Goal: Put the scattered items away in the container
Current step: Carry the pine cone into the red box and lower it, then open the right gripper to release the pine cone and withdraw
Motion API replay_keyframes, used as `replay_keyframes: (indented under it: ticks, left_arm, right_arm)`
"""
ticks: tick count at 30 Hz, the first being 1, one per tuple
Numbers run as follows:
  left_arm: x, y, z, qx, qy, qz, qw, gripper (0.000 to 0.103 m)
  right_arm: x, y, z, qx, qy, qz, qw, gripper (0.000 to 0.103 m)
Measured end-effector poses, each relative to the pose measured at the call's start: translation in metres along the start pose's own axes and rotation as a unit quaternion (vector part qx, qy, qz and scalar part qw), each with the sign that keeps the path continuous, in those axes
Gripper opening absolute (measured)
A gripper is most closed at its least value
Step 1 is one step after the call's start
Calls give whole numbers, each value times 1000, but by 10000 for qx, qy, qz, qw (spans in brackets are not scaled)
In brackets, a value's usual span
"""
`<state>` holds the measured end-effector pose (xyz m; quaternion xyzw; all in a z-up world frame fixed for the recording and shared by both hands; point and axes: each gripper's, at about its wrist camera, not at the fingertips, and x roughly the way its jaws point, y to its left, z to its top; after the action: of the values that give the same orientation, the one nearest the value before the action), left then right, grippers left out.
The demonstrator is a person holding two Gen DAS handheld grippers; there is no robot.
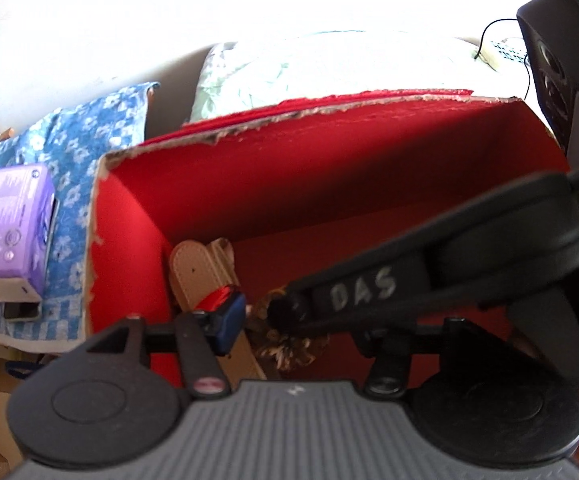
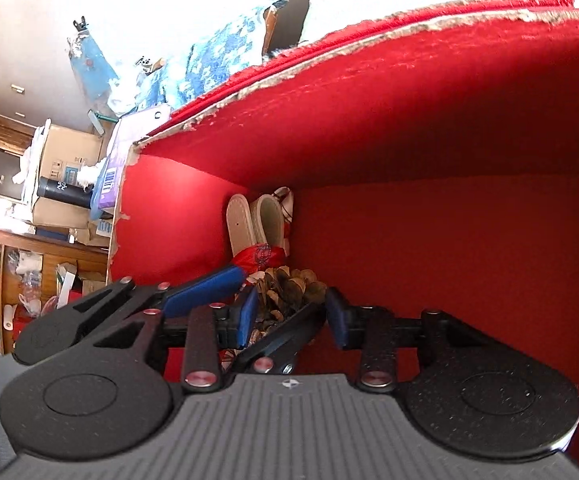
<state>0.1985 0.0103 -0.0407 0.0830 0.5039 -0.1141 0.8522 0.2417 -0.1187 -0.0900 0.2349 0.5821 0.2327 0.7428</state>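
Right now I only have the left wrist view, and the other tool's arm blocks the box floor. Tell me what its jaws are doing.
Observer: The right gripper is open and grips nothing; a dried brown bunch lies just ahead of its pads.
Operator: Report the far corner.
Observer: Two pale sandals stand on end there, with a red patterned cloth at their base.
Operator: Check outside the red box.
Observer: A black bottle rests on cardboard boxes, beyond the wall nearest the sandals.
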Motion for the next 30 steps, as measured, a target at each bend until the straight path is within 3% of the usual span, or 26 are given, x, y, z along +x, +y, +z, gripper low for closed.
replay_keyframes:
  ticks: [2, 4, 7, 8, 18, 22, 25, 30]
  left_arm:
    - [4, 1, -6, 50, 10, 57, 10000, 70]
    - [7, 1, -13, 99, 19, 114, 9999, 60]
    - [7, 2, -13, 64, -73, 61, 9999, 69]
    - [8, 3, -13, 30, -67, 6, 10000, 61]
    - [5, 3, -17, 15, -284, -34, 9996, 65]
    - [3, 2, -18, 33, -379, -28, 9993, 68]
    - [1, -1, -18, 63, -481, 12, 9988, 70]
    - [0, -2, -19, 112, -619, 125, 9979, 70]
  right_arm:
    - [-2, -2, -1, 38, -10, 9, 10000, 42]
    - [-4, -4, -2, 107, -60, 5, 9999, 42]
    - [-8, -4, -1, 185, -213, -56, 9996, 43]
    - [-10, -2, -2, 150, -292, -100, 9994, 43]
    - [-36, 8, -14, -100, -1273, -498, 9906, 43]
    - [-47, 9, -23, -153, -1830, -735, 9802, 43]
    - [-63, 9, -38, 23, -2261, -882, 9701, 58]
    - [-93, 15, -76, -343, -2694, -1293, 9537, 60]
